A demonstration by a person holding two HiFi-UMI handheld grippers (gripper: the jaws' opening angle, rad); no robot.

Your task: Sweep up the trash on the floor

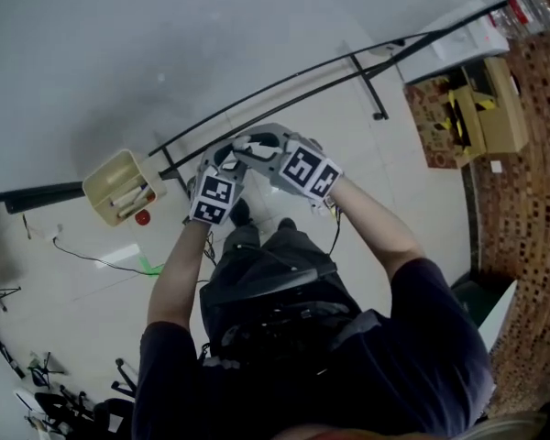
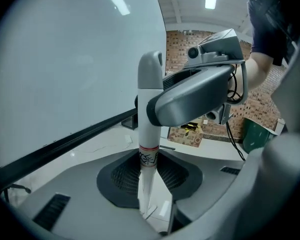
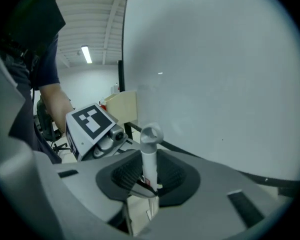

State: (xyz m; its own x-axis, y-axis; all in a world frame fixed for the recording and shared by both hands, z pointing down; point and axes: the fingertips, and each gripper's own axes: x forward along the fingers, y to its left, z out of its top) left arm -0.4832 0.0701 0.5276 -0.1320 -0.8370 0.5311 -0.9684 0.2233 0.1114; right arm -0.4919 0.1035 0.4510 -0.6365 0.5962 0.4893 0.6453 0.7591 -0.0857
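Note:
My left gripper (image 1: 225,159) and right gripper (image 1: 257,145) meet over the pale floor, close to a black rail. In the left gripper view a white handle (image 2: 149,114) with a grey top and a red band stands between the jaws, which are shut on it (image 2: 149,181). The right gripper (image 3: 149,176) is shut on a white handle (image 3: 150,156) with a ring at its top. I cannot tell whether both hold one handle. A cream dustpan (image 1: 119,186) stands left of the grippers, a red bit (image 1: 142,216) beside it. A green scrap (image 1: 148,266) lies on the floor.
A black metal rail (image 1: 293,81) crosses the floor in front of the grippers. Cardboard boxes (image 1: 477,108) sit on patterned flooring at the right. A green bin (image 2: 255,134) stands at the right. A thin cable (image 1: 82,257) and stands clutter the lower left.

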